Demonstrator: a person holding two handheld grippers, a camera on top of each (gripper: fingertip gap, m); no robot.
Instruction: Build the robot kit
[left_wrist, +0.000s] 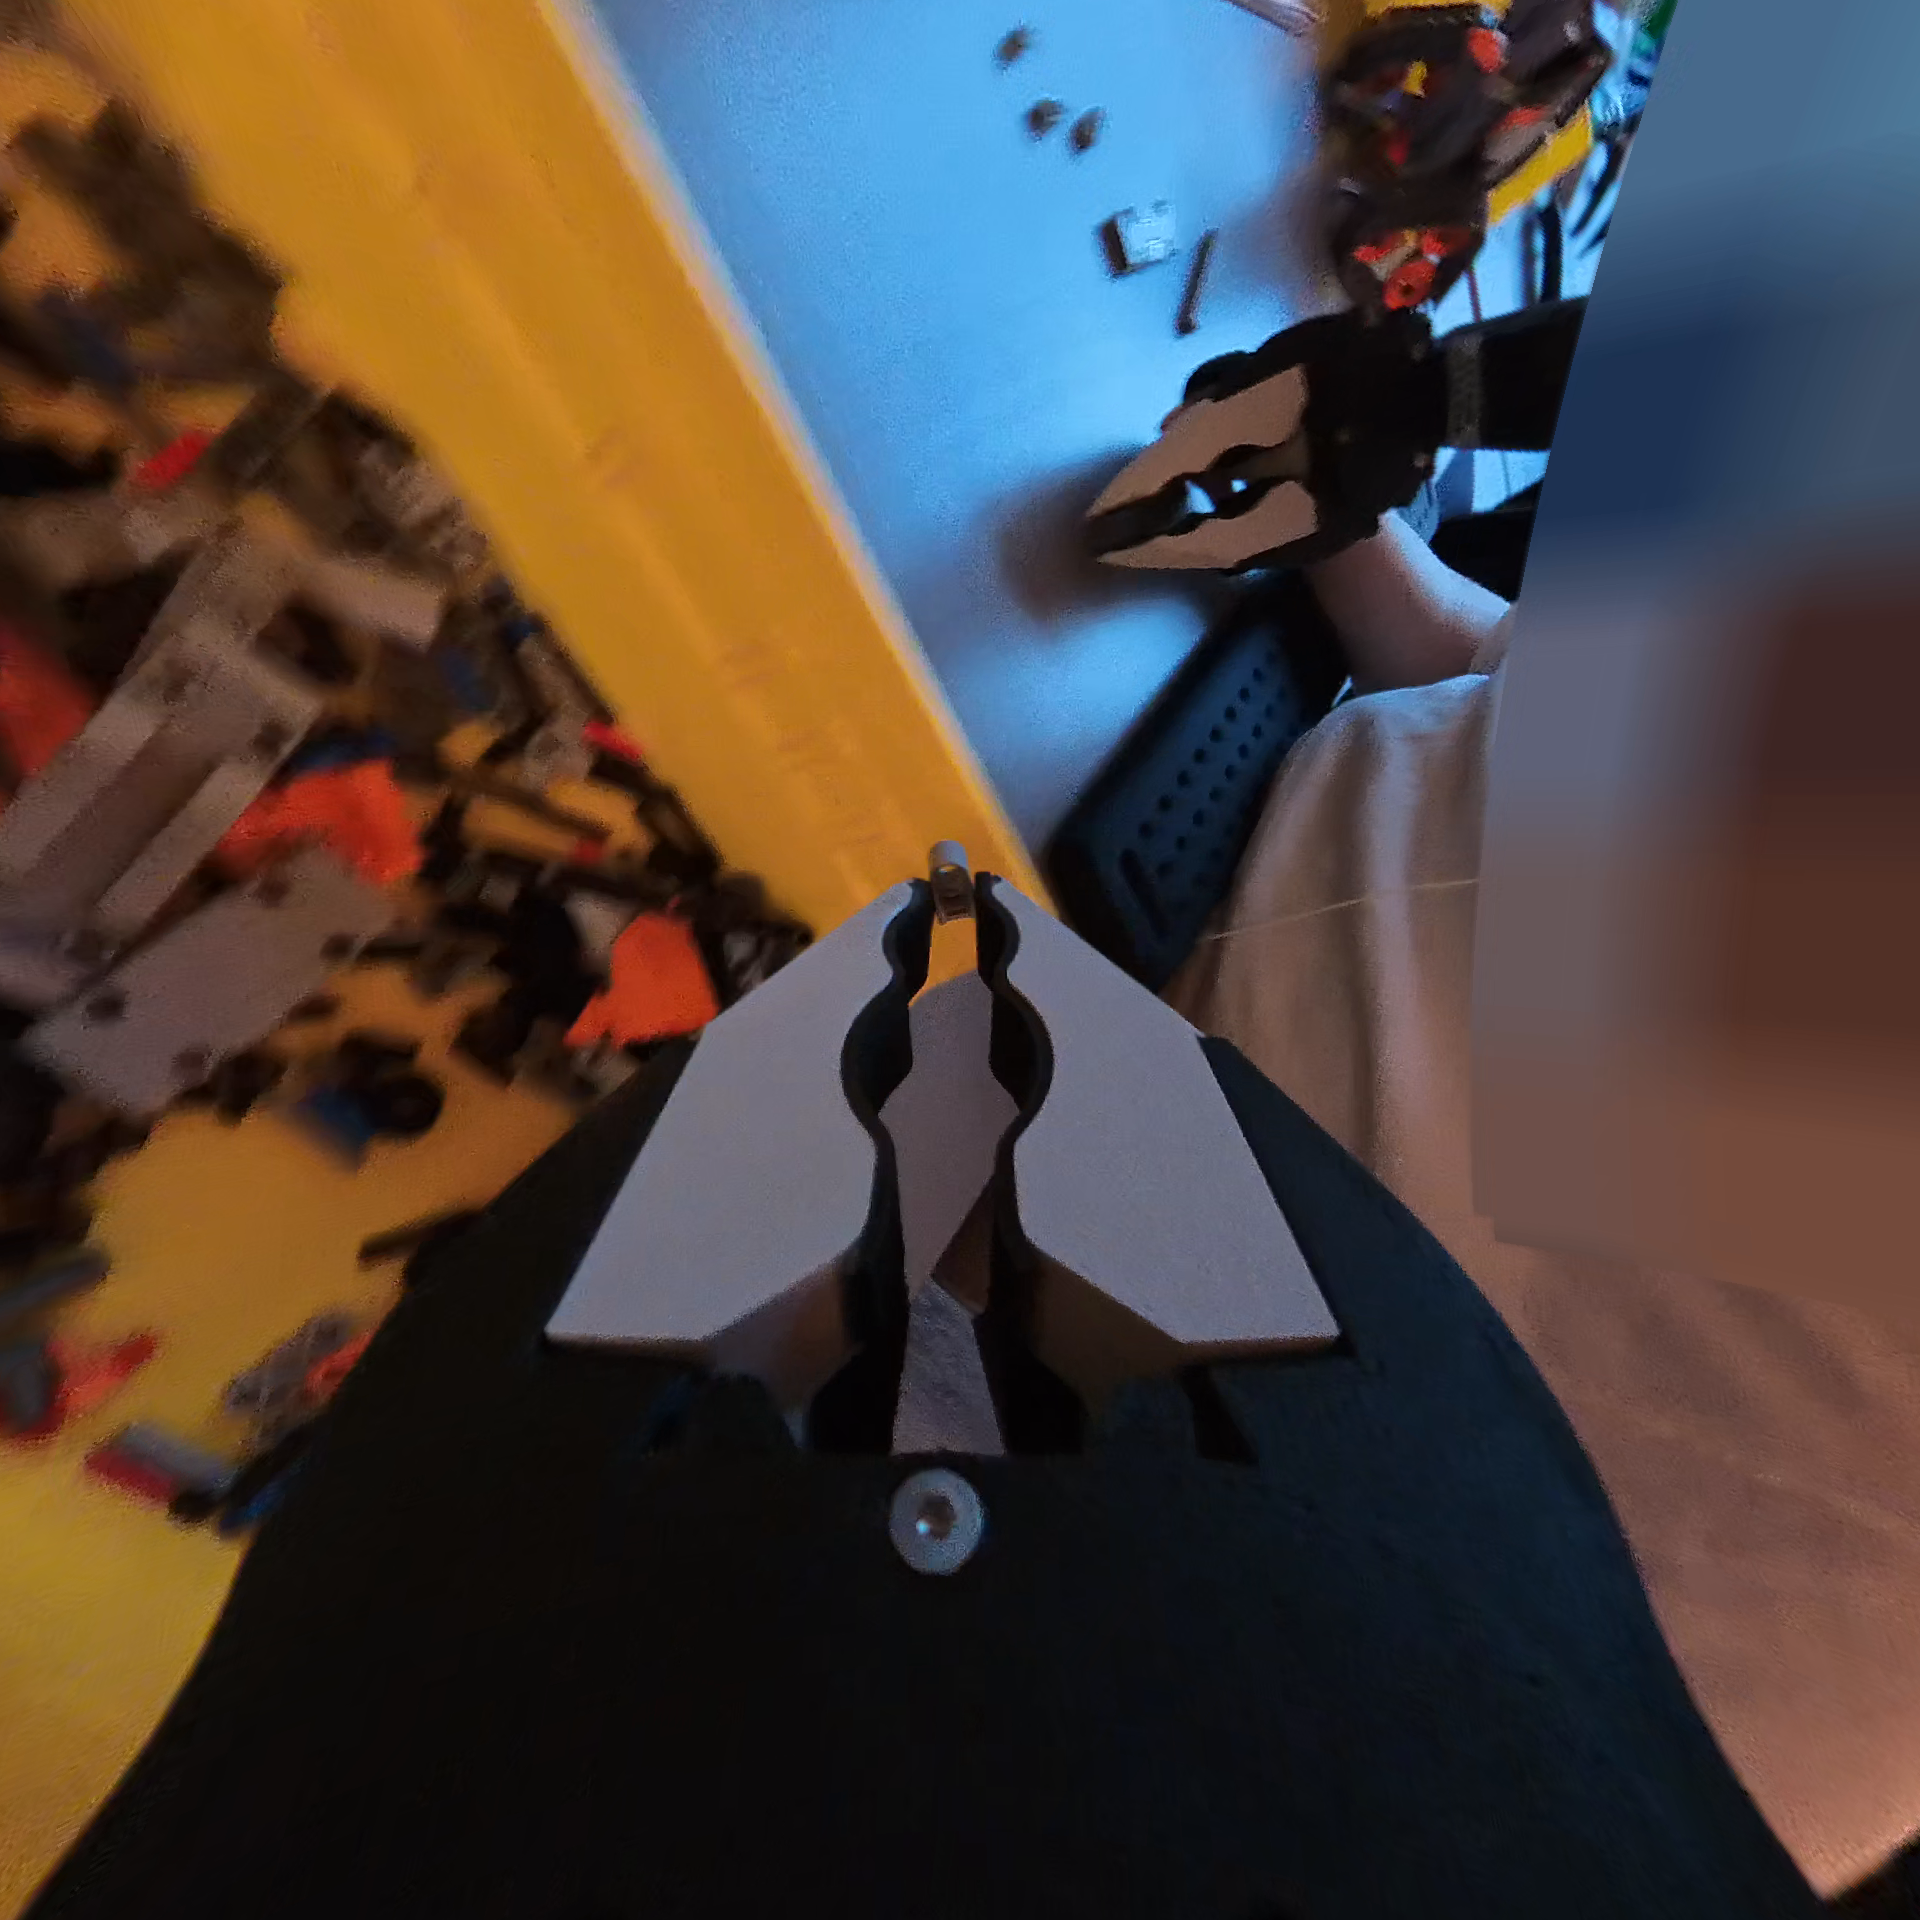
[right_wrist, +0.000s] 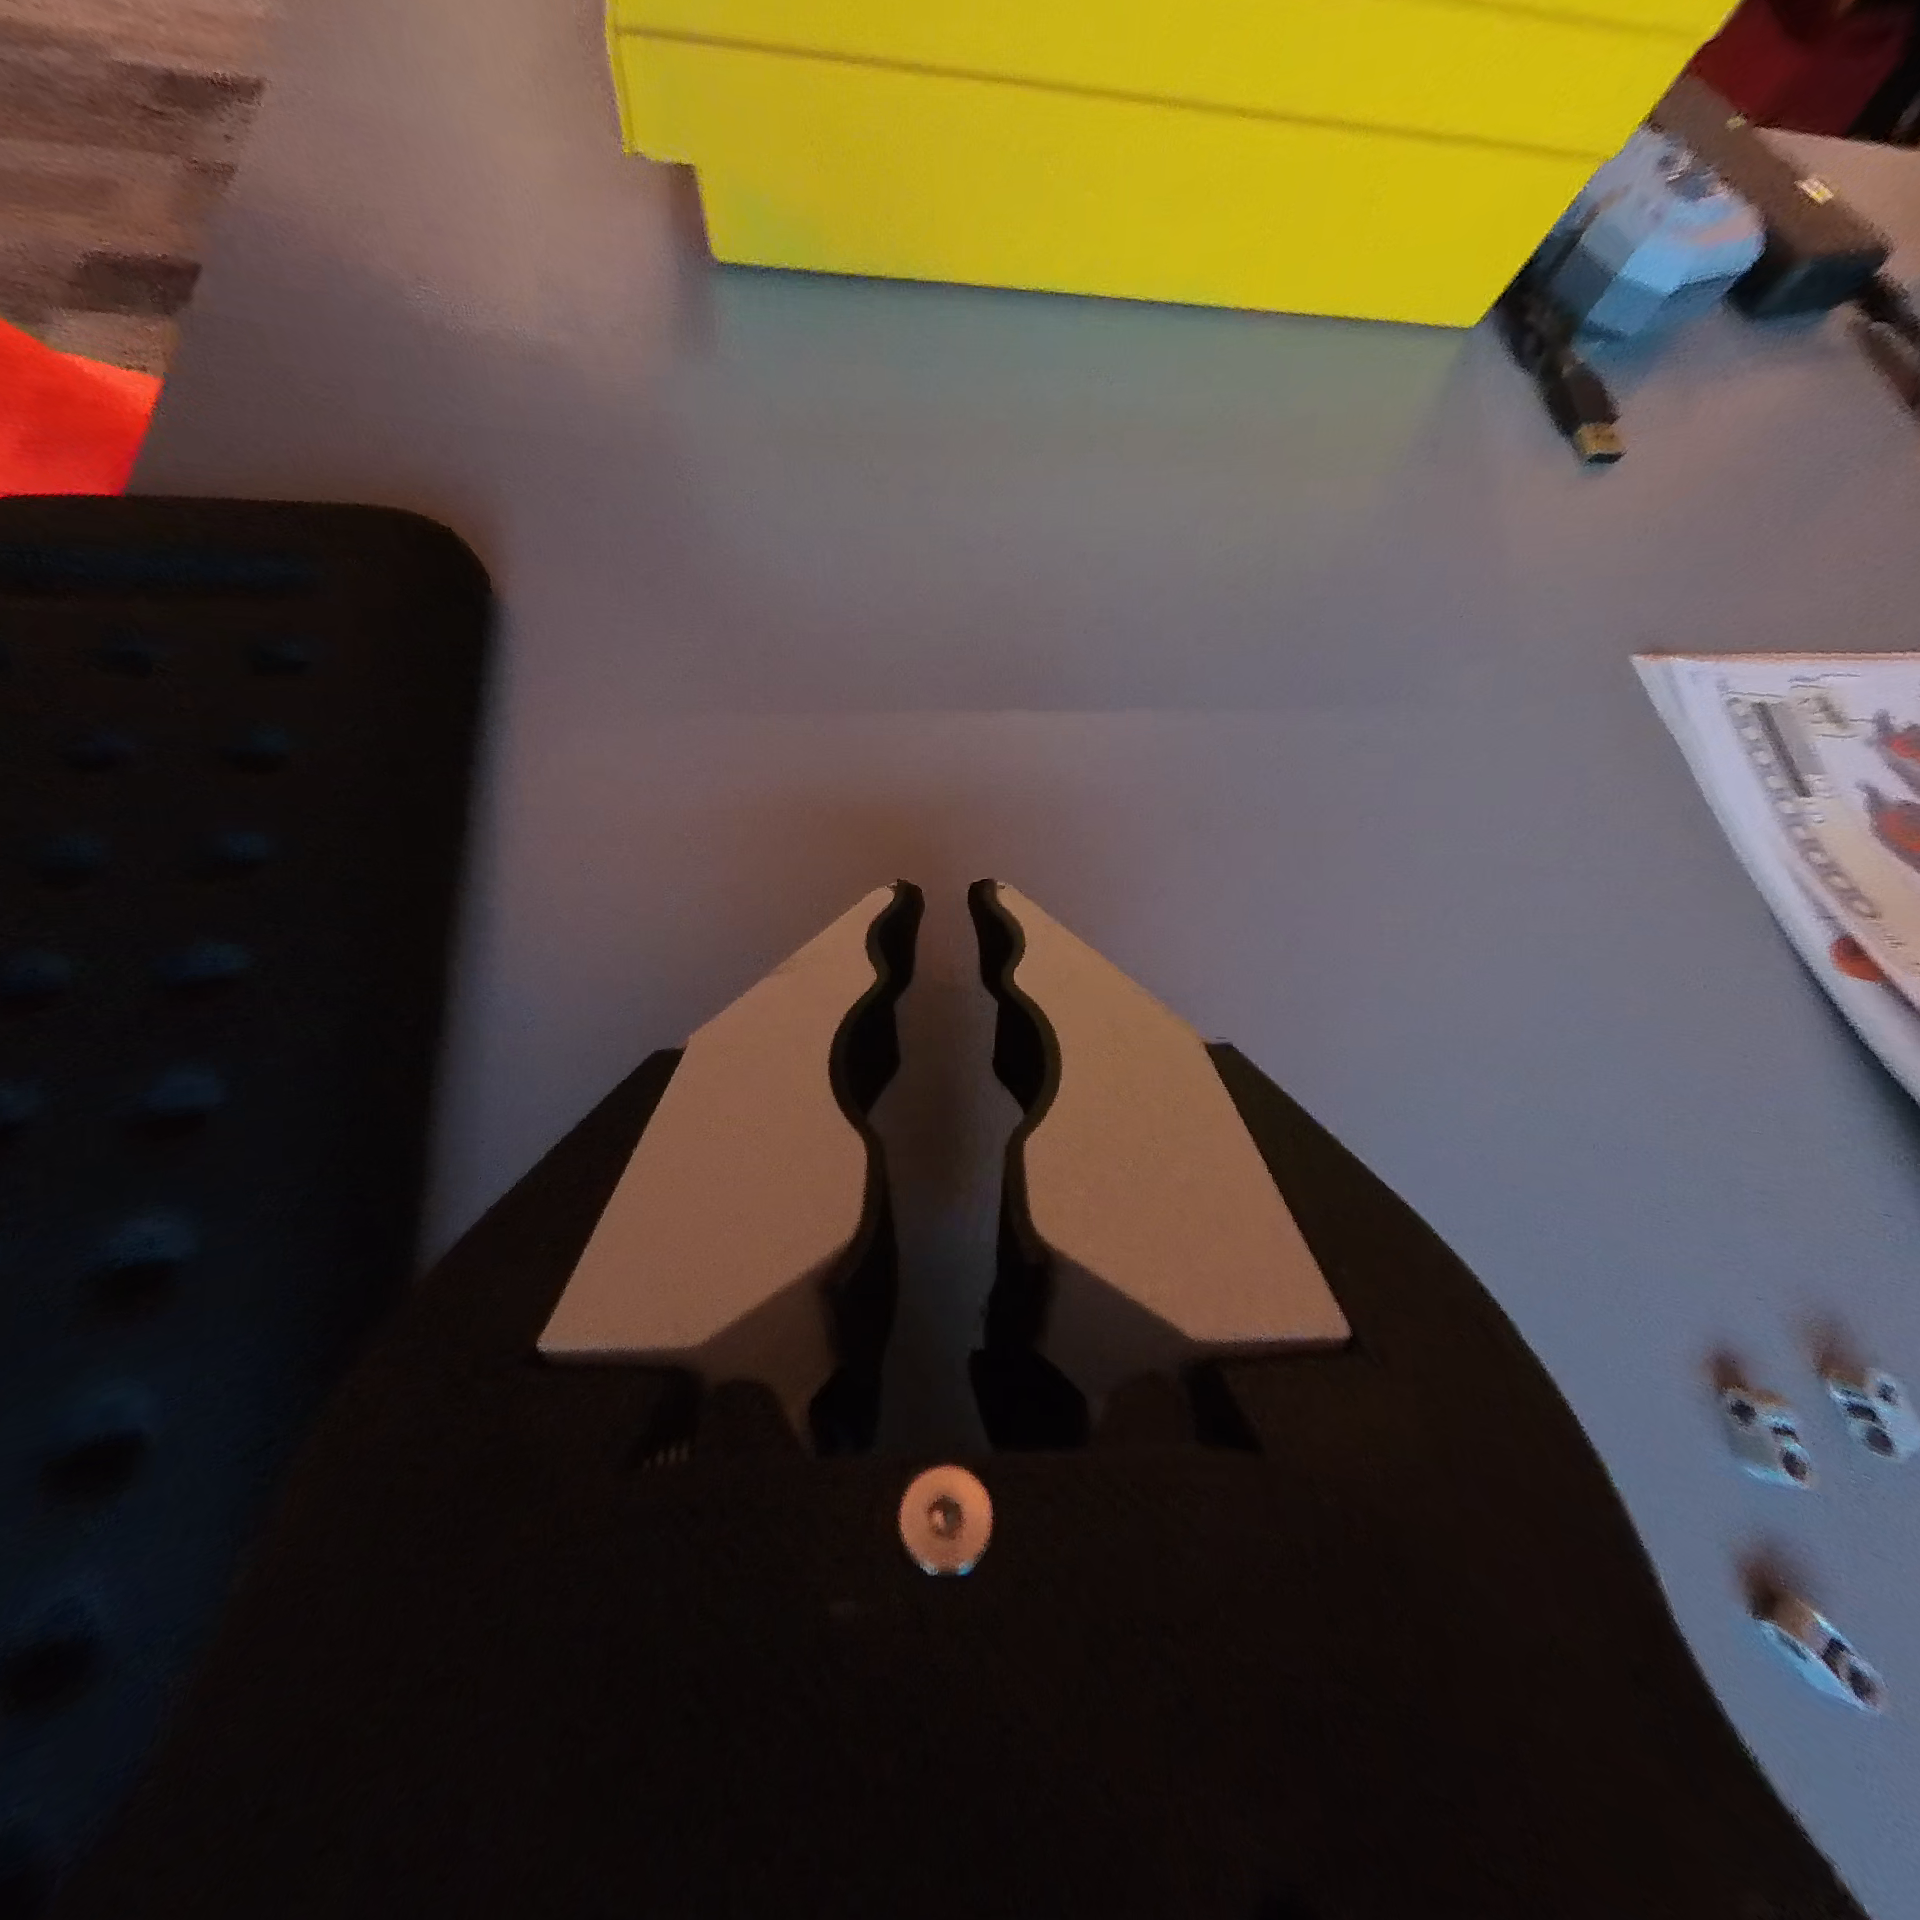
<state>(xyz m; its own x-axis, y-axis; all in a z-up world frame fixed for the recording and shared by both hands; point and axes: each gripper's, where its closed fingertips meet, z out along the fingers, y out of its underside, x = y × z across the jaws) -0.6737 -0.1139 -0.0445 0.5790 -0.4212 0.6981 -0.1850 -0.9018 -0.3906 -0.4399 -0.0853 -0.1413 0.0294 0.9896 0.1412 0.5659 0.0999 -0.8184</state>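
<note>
1. Left claw (left_wrist: 951, 885): your fingers are pinched on a small pale grey peg (left_wrist: 949, 878), held at the very tips with its top end poking out above them. The claw hangs over the near rim of the yellow box (left_wrist: 582, 436).

2. Yellow box: it holds a blurred heap of building-toy pieces (left_wrist: 312, 790) in grey, black, orange and some blue. In the right wrist view the same box (right_wrist: 1091, 177) stands at the far edge of the desk (right_wrist: 1039, 582), seen from its outer wall.

3. Right claw (right_wrist: 943, 888): your fingers are parted by a narrow gap with nothing between them, tips low over bare desk. In the left wrist view this claw (left_wrist: 1101, 530) shows farther off above the grey desk (left_wrist: 935, 260), a bare forearm (left_wrist: 1392, 603) behind it.

4. Black perforated panel (right_wrist: 208, 935): along the left side of the right wrist view, just beside the right claw. What it belongs to cannot be told.

5. Three small pale connector pieces (right_wrist: 1808, 1475): on the desk near its right edge, just right of the right claw's body, lying apart from one another.

6. Printed booklet (right_wrist: 1808, 831): open at the desk's right edge, beyond the three pieces.

7. Partly built model (left_wrist: 1434, 156): black, red and yellow, at the far end of the desk in the left wrist view, with a few loose dark pieces (left_wrist: 1143, 239) scattered near it.

8. Grey block with dark cable (right_wrist: 1662, 260): at the far right corner, just beside the yellow box.
</note>
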